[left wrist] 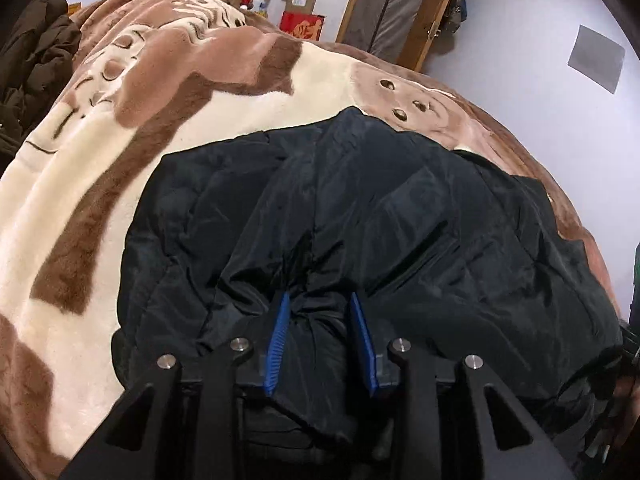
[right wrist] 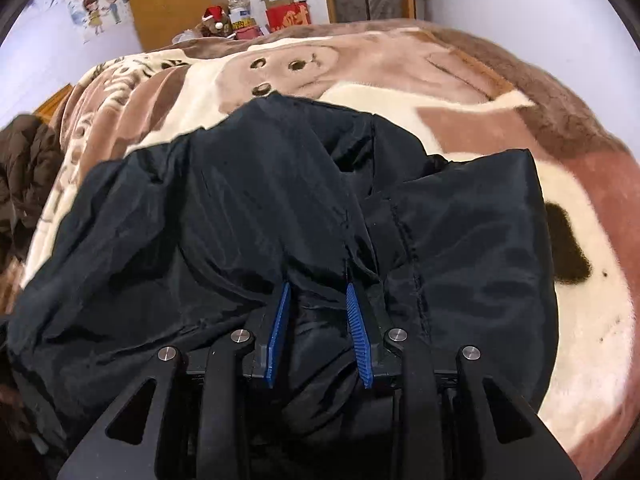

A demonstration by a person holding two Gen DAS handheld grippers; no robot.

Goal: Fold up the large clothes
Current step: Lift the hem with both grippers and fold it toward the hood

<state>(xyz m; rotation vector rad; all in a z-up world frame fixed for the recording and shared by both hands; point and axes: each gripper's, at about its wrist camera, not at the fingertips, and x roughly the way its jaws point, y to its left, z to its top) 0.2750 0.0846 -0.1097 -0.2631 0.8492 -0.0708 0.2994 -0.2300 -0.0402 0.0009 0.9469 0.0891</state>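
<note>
A large black padded jacket [left wrist: 400,208] lies spread on a bed covered with a cream and brown plush blanket [left wrist: 100,160]. My left gripper [left wrist: 320,296] has a gathered bunch of the jacket's near edge between its blue pads [left wrist: 280,332], and creases fan out from the tips. In the right wrist view the same jacket [right wrist: 240,208] sits rumpled on the blanket [right wrist: 480,92]. My right gripper [right wrist: 318,285] is shut on another bunch of its near edge, the fabric filling the gap between the pads [right wrist: 356,336].
A dark brown coat [left wrist: 32,64] [right wrist: 20,168] is heaped on the bed's left side. Beyond the far edge stand a red box [left wrist: 302,26] [right wrist: 288,16], a cardboard carton, a toy in a Santa hat [right wrist: 214,20] and a wooden-framed wardrobe [left wrist: 400,8].
</note>
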